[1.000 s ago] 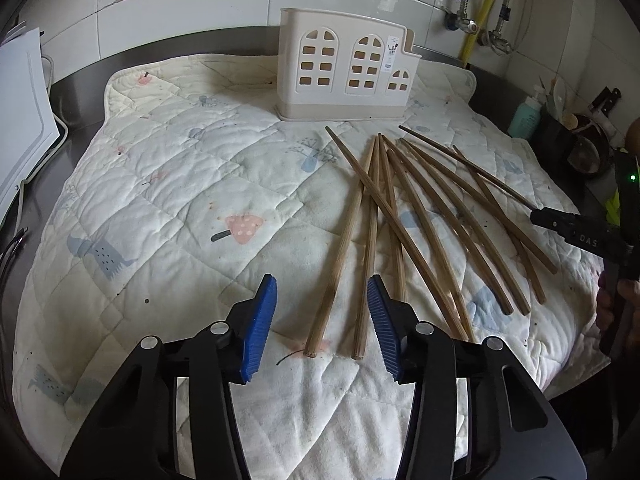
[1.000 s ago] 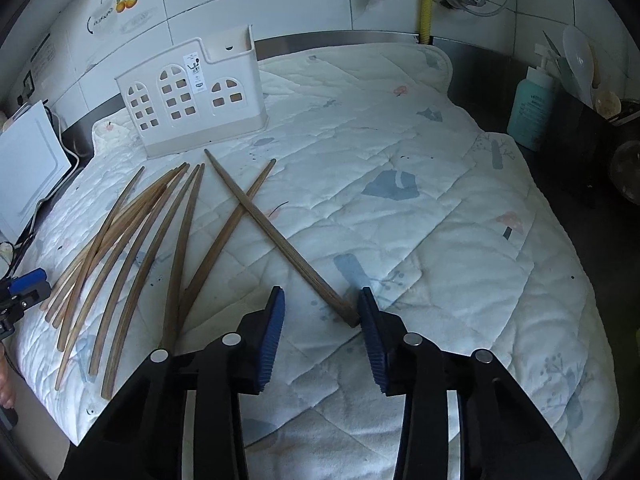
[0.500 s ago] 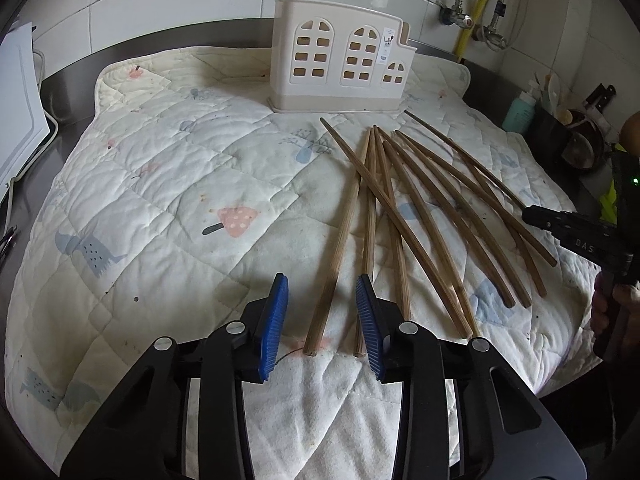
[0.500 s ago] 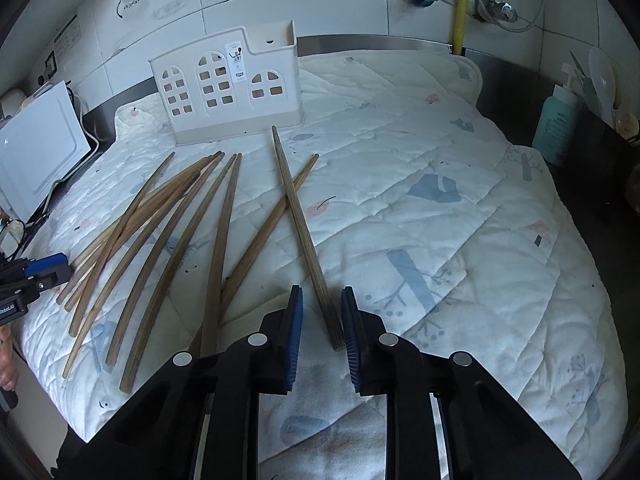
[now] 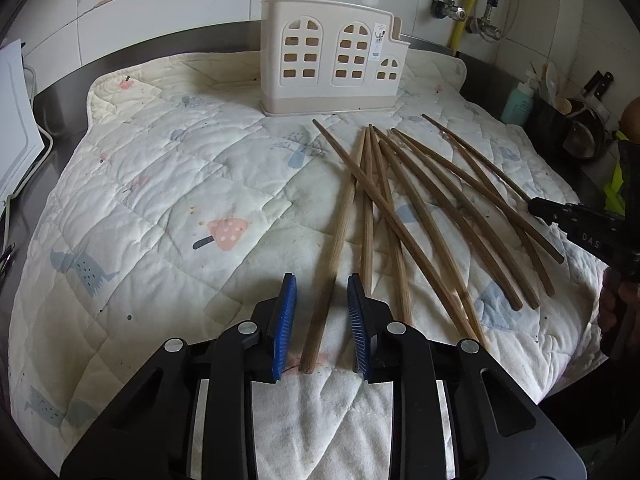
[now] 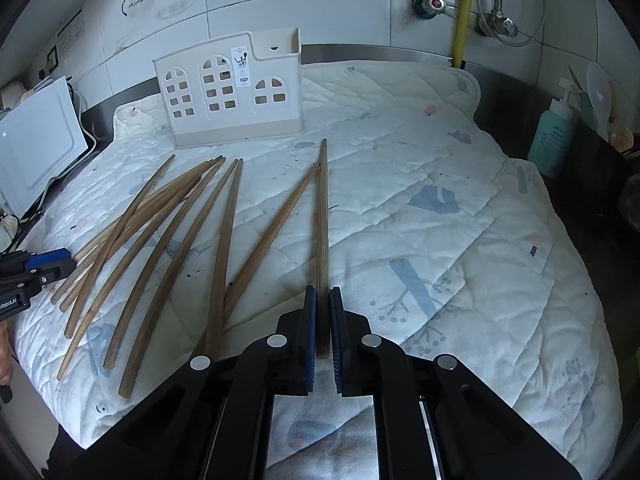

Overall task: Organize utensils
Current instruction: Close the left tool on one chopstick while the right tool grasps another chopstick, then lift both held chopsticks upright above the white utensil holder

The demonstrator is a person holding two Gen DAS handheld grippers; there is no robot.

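Chopstick pickup underway: right gripper pinches one chopstick; left gripper, jaws spread, straddles another chopstick; next, lift toward holder.

Brown chopsticks fanned flat, before holder

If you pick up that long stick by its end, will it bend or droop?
Probably not much: the chopstick looks like stiff wood and lies straight in the right gripper. Held at one end, its far tip may sag or swing. It looks thin, so likely light, and may roll on the quilted mat.
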